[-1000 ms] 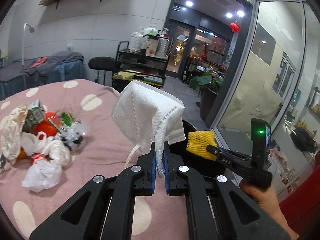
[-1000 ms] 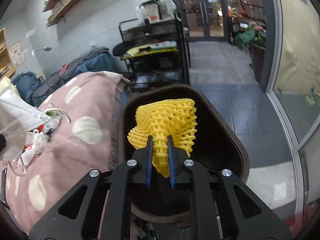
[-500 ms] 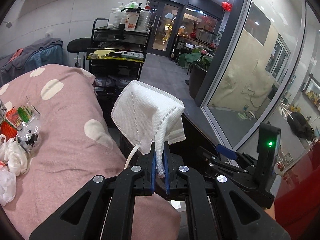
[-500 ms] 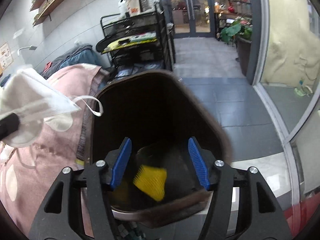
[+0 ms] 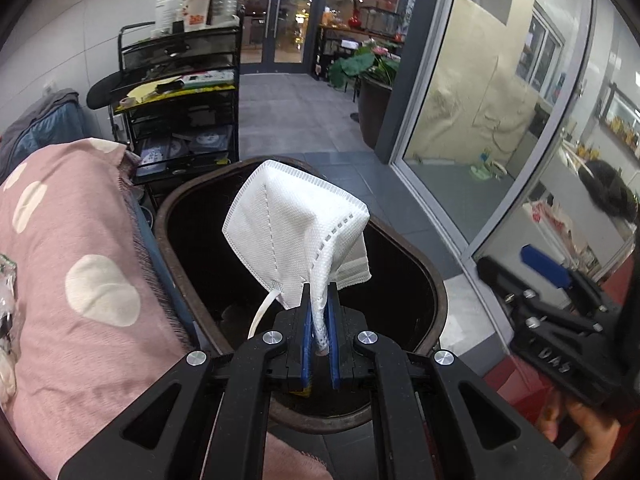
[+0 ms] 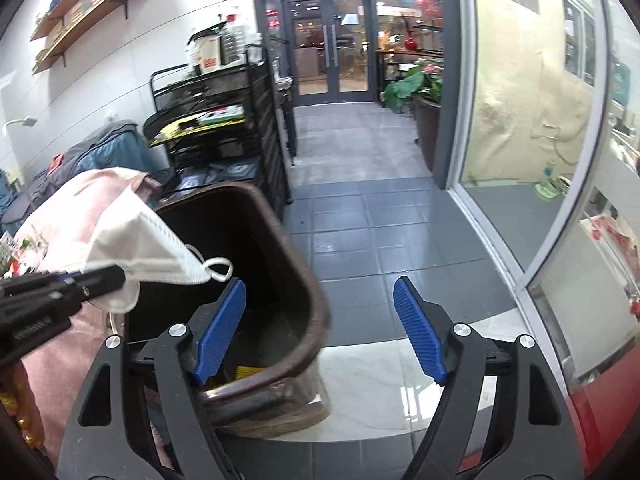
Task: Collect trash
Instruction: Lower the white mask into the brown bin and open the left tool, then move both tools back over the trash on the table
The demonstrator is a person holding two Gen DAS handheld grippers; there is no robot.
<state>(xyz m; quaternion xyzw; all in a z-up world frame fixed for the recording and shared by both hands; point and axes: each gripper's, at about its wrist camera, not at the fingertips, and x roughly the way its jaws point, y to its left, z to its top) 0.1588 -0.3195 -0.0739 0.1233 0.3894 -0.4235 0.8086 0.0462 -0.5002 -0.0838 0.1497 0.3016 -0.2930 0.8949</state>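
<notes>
Left tongs: clamped on the white face mask, held above the open brown bin.
Right tongs: spread wide, empty, beside the bin's rim.
Tip: centre the mask over the opening, then release so the strap clears the rim.

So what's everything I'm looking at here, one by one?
face mask: one, white, held over the bin's opening
trash bin: one, dark brown, on the floor beside the table
foam net: one, yellow, at the bottom of the bin
tablecloth: one, pink with pale dots, on the table to the left
rolling cart: one, black, by the wall, bottles on top
potted plant: one, green, near the glass doors
wall shelves: two, wooden, upper left
left hand-held gripper: black, blue pads, shut on the mask
right hand-held gripper: black, blue pads, open, holding nothing
</notes>
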